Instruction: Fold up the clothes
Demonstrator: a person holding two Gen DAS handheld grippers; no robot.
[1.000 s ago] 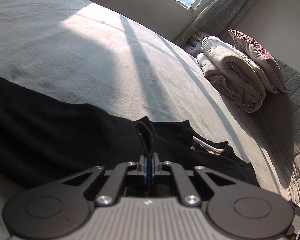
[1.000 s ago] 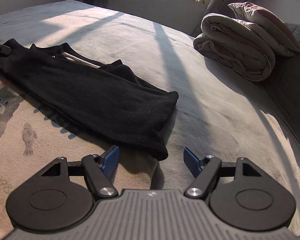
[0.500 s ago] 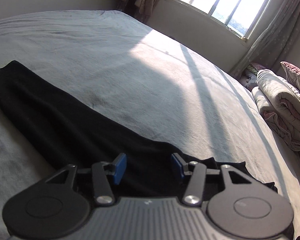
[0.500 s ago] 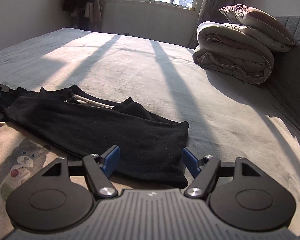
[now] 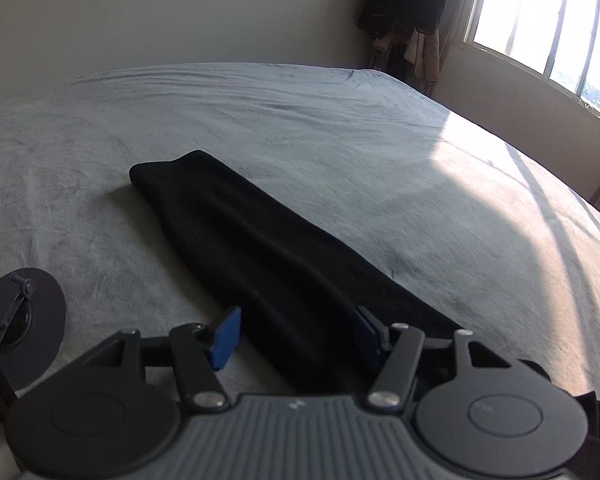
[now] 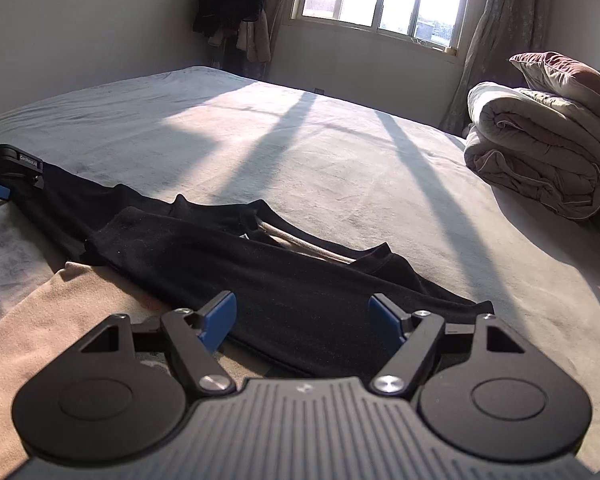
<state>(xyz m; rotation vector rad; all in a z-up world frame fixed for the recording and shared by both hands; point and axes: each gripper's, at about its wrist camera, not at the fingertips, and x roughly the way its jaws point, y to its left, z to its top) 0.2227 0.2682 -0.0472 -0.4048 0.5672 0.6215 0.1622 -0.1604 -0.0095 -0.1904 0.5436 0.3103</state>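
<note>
On the grey bedspread [image 6: 340, 168] lies a black long-sleeved top [image 6: 284, 280], its sleeve [image 5: 236, 232] stretched flat away from the body. Over that sleeve hovers the left gripper [image 5: 296, 336], jaws apart and holding nothing. Above the top's body, the right gripper [image 6: 302, 320] hangs with jaws apart, also empty. Beside the top lies a beige printed garment [image 6: 48, 320]; a rolled duvet [image 6: 540, 160] sits well apart from it.

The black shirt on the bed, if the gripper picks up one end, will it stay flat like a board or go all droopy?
Probably droopy. The black shirt lies limp with soft folds and a creased collar, so it should sag from any pinch. Its long sleeve would likely trail behind. On the fuzzy bed cover it may drag rather than slide.
</note>
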